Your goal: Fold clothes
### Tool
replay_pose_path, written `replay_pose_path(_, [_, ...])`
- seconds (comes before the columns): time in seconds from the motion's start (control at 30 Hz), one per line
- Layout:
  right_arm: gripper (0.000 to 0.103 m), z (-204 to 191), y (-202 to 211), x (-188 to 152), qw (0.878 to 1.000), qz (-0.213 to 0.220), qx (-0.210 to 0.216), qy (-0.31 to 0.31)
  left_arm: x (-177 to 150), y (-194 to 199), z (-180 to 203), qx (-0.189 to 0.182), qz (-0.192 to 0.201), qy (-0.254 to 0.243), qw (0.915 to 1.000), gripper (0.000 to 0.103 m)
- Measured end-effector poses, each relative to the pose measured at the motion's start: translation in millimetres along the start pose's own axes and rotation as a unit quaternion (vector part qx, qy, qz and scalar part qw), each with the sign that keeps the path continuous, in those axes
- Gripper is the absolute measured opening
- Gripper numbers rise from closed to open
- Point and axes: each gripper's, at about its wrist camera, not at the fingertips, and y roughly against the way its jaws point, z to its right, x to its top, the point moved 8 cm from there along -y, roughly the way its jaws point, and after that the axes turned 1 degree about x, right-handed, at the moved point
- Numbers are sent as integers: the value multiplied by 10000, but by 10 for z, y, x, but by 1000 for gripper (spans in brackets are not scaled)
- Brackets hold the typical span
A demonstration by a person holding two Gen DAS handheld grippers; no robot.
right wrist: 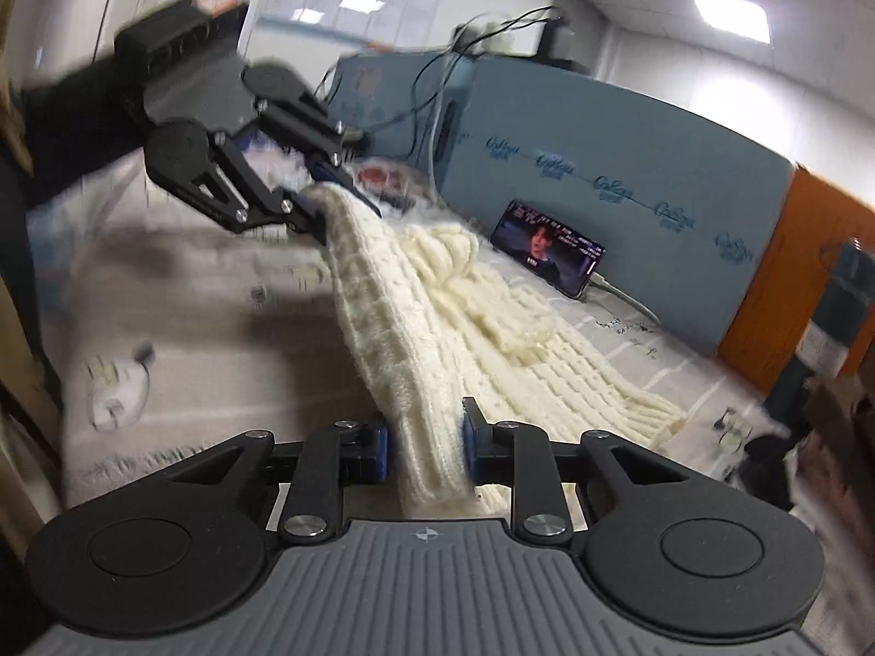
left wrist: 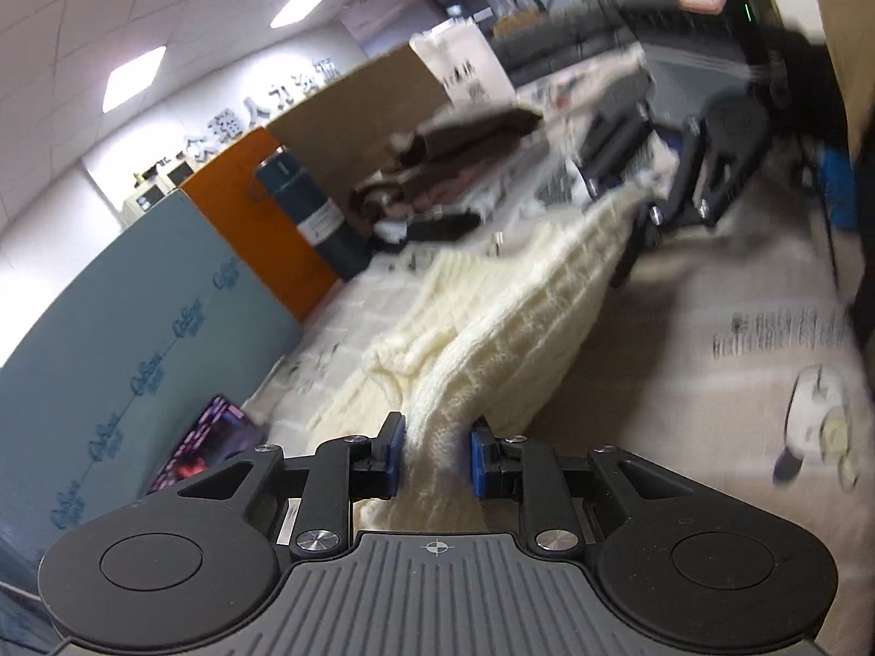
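Cream cable-knit sweater [left wrist: 508, 317], ribbed hem pinched btwn both tools

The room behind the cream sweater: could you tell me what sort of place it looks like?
Probably an office used as a workroom, not a home. The wall sign has raised lettering, flat ceiling light panels hang overhead, and blue foam boards edge a table covered with a printed cloth.

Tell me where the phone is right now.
The phone is in the right wrist view, right of centre, propped against the blue-grey panel just beyond the cream knit sweater on the bed.
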Motion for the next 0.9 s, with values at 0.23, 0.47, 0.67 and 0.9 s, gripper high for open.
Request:
replay_pose_path(0.23, [22, 563, -49, 217, 9822, 873, 61, -1661, 48, -387, -689, -480, 445, 1419, 9877, 23])
replay_pose_path(0.47, [22, 1139, -236, 320, 9497, 1155, -308, -2896, -154, -839, -1279, -1729, 905, 3623, 9114, 38])
replay_pose_path(0.67, [22, 1354, -425, 185, 9329, 968, -558, -3423, -298, -989, -1408, -2465, 1471, 4572, 8417, 72])
replay_pose_path(0.9, [22, 1320, -385, 149, 9338, 1208, -342, -3350, -494, -861, -1591, -1970, 2009, 4918, 8240, 90])
